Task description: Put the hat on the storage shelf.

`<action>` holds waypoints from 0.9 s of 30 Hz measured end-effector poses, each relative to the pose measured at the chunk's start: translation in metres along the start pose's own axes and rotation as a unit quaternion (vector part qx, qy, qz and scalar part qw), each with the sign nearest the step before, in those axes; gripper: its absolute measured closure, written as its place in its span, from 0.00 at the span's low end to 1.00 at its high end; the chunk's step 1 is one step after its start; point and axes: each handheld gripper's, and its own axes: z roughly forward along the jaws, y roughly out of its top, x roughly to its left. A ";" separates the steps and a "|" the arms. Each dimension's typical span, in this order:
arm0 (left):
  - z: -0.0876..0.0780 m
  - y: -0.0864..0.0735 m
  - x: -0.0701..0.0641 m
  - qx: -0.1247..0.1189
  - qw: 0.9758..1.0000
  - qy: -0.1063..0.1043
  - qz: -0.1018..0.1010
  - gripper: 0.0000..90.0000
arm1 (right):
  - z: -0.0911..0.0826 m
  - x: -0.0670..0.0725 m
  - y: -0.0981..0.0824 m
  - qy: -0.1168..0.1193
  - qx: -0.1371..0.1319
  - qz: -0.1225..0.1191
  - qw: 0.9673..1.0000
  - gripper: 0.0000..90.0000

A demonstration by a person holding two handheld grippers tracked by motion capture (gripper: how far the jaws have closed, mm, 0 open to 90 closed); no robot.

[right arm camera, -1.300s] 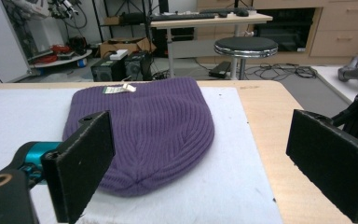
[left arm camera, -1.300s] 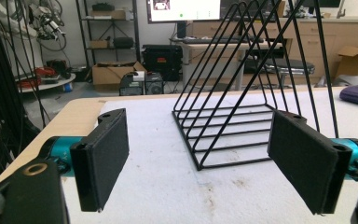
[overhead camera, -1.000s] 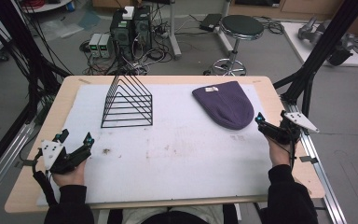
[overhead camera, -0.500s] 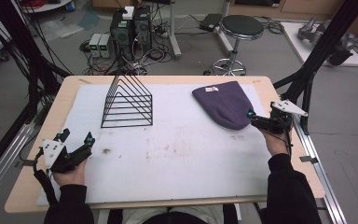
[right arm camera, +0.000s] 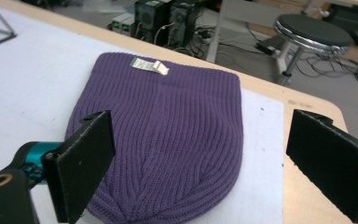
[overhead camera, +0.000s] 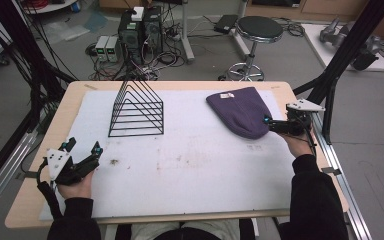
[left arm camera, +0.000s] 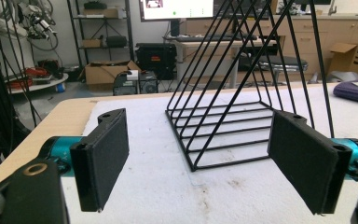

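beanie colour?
Purple rib knit beanie with a small white-and-green tag; right gripper view shows it best.

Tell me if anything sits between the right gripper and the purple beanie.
Nothing visible does. The right gripper is at the rounded crown end of the purple beanie, jaws wide open, with only bare white mat around. The wire rack stands well off to the side.

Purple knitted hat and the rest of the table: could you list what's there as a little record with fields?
Hat: purple ribbed knitted hat, flat on the white mat, small label at its far edge
Rack: black wire triangular rack, upright, far left
Right gripper: open, at the hat's rounded end
Left gripper: open, near left, apart from the rack
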 end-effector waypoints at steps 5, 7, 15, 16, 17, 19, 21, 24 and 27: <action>0.000 0.000 0.000 0.000 1.000 -0.002 0.001 0.23 | 0.007 -0.001 0.002 0.036 0.013 -0.039 0.999 0.08; 0.000 0.000 0.000 0.000 1.000 -0.002 0.002 0.23 | 0.010 0.000 0.000 0.043 0.025 -0.052 0.997 0.08; 0.001 0.000 -0.001 0.003 1.000 -0.004 0.004 0.23 | 0.022 -0.002 -0.005 0.078 0.049 -0.096 0.991 0.08; 0.001 0.000 -0.001 0.002 1.000 -0.004 0.004 0.23 | 0.027 -0.002 -0.004 0.094 0.062 -0.111 0.987 0.08; 0.001 0.000 -0.002 0.003 1.000 -0.005 0.005 0.23 | 0.027 -0.002 -0.004 0.094 0.062 -0.111 0.987 0.08; 0.001 -0.001 -0.002 0.004 1.000 -0.006 0.005 0.23 | 0.031 -0.002 -0.001 0.107 0.071 -0.128 0.983 0.08; 0.001 -0.001 -0.002 0.004 1.000 -0.006 0.006 0.23 | 0.036 -0.002 0.003 0.120 0.079 -0.145 0.979 0.08; -0.001 -0.001 -0.001 0.006 1.000 -0.006 0.008 0.23 | 0.043 -0.003 0.007 0.146 0.097 -0.169 0.970 0.08; -0.003 -0.001 0.000 0.005 1.000 -0.003 0.006 0.23 | 0.047 -0.002 0.006 0.167 0.120 -0.208 0.956 0.08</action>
